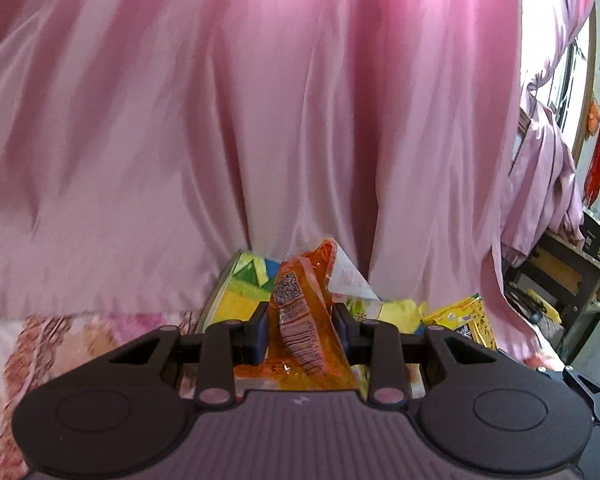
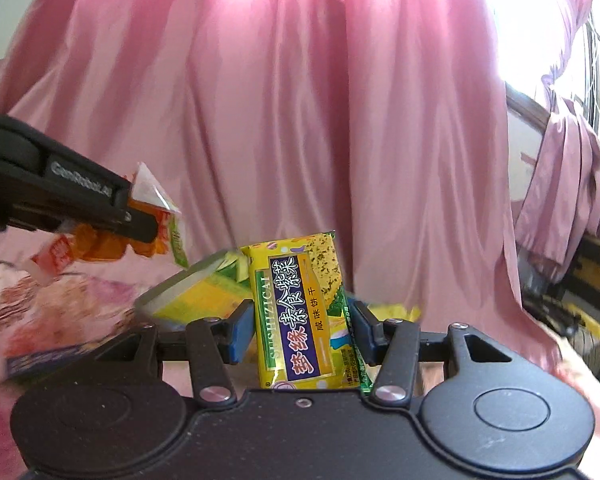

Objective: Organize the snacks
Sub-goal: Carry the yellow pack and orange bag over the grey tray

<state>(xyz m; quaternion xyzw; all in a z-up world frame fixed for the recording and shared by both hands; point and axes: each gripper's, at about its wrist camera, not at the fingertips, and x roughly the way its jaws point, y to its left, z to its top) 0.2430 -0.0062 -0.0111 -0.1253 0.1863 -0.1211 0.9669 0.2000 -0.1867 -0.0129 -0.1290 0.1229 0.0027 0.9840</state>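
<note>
My left gripper (image 1: 300,326) is shut on an orange snack packet (image 1: 306,332) with a barcode and a QR code; its clear top corner sticks up past the fingers. From the right wrist view that left gripper (image 2: 138,222) enters from the left, the orange packet (image 2: 100,246) hanging from it. My right gripper (image 2: 300,332) is shut on a yellow and green cracker packet (image 2: 300,316) with a purple label, held upright. Behind both packets lies a yellow and green tin tray (image 2: 192,292), also visible as the tray (image 1: 240,292) in the left wrist view.
A pink satin curtain (image 1: 260,120) fills the background in both views. A floral pink cloth (image 1: 60,344) covers the surface below. A blue packet (image 2: 40,360) lies at the left. Other yellow packets (image 1: 464,316) lie to the right, with a dark shelf (image 1: 560,280) beyond.
</note>
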